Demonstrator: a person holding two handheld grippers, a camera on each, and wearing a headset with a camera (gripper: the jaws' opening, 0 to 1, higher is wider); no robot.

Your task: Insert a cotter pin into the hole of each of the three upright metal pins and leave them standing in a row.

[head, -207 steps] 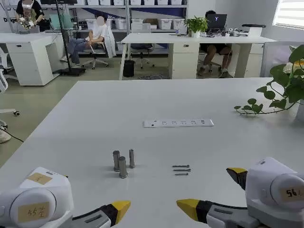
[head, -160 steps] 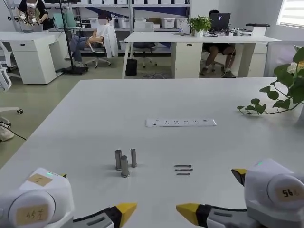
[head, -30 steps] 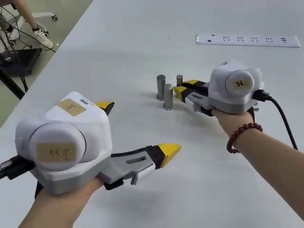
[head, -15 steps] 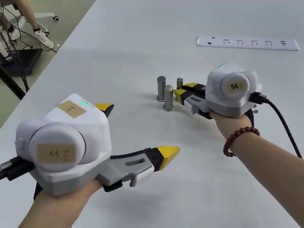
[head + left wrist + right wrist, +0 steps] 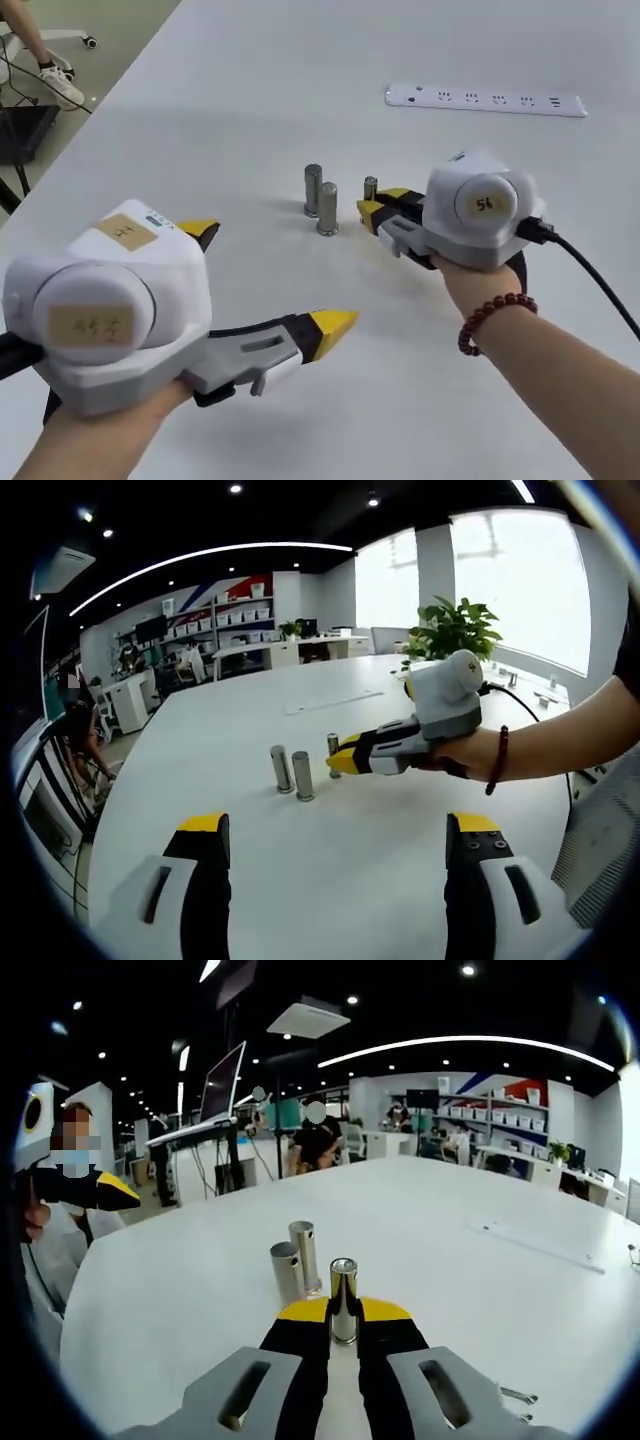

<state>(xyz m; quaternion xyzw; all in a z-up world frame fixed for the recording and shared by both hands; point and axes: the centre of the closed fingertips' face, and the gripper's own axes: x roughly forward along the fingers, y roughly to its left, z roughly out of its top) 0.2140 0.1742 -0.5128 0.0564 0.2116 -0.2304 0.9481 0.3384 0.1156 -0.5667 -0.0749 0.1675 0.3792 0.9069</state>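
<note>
Three upright grey metal pins stand on the white table. Two of them stand close together. The third pin stands a little to their right, and my right gripper is shut on its lower part. In the right gripper view that pin rises between the yellow fingertips, with the other two pins just beyond. My left gripper hovers open and holds nothing, nearer to me and left of the pins. Thin cotter pins lie by the right gripper.
A white power strip lies farther back on the table. The table's left edge drops to the floor, where a person's foot and a black stand base show. A black cable trails from the right gripper.
Both grippers came forward from the near edge to the pins. Over the last second the right gripper has drawn the third pin slightly rightward, away from the other two.
</note>
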